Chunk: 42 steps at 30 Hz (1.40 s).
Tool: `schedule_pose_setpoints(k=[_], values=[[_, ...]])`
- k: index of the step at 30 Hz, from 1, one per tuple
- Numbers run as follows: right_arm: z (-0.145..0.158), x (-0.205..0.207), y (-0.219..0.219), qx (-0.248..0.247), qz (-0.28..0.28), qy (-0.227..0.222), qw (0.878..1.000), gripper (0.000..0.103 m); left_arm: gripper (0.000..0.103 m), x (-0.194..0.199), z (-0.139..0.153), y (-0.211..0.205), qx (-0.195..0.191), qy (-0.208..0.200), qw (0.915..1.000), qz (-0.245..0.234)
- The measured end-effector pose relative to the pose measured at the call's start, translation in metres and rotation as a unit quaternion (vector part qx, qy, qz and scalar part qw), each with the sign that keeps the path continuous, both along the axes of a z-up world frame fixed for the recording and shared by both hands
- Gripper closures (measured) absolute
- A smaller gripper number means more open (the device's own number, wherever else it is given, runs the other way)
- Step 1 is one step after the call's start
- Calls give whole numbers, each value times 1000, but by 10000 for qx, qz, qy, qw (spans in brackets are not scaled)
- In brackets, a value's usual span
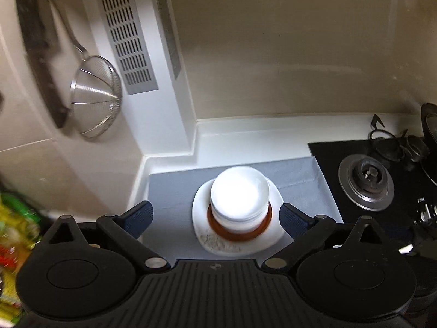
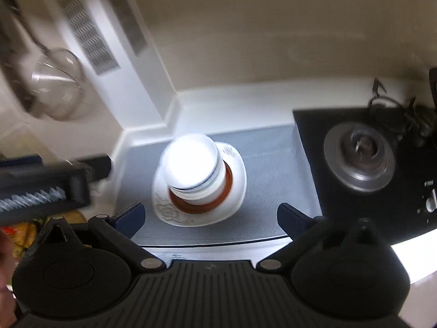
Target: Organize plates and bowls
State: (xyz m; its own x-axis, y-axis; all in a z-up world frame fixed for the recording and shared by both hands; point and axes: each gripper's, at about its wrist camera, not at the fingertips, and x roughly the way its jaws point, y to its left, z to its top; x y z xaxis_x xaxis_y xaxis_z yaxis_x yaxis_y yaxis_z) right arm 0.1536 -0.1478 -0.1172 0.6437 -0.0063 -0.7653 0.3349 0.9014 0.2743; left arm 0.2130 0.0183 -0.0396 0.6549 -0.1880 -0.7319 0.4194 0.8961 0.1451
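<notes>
A stack of white bowls (image 1: 239, 193) sits in a brown-rimmed bowl (image 1: 240, 234) on a white patterned plate (image 1: 215, 242), all on a grey mat (image 1: 174, 191). My left gripper (image 1: 217, 220) is open and empty, its fingers on either side of the stack, just in front of it. In the right wrist view the same stack (image 2: 191, 164) stands on the plate (image 2: 174, 213). My right gripper (image 2: 210, 218) is open and empty, held nearer than the plate. The left gripper's body (image 2: 41, 186) shows blurred at the left.
A black gas hob (image 1: 366, 183) with a burner lies right of the mat (image 2: 273, 164). A metal strainer (image 1: 95, 98) hangs on the left wall beside a vent grille (image 1: 125, 32). Colourful packets (image 1: 11, 235) lie at the lower left. White wall corner behind.
</notes>
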Motion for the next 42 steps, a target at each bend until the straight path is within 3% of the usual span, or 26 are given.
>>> schedule_pose_setpoints(k=[5, 10, 22, 42], values=[[44, -38, 3, -268, 105, -44, 9996, 0, 4, -47, 26, 1, -147, 154, 9978, 627], [66, -82, 7, -509, 193, -80, 9985, 0, 4, -94, 41, -4, -37, 6, 9972, 751], [72, -142, 12, -282, 257, -29, 9993, 0, 4, -153, 50, -1, -80, 27, 9967, 813], [78, -178, 17, -310, 239, -70, 9992, 0, 4, -186, 53, -1, 30, 4, 9971, 759]])
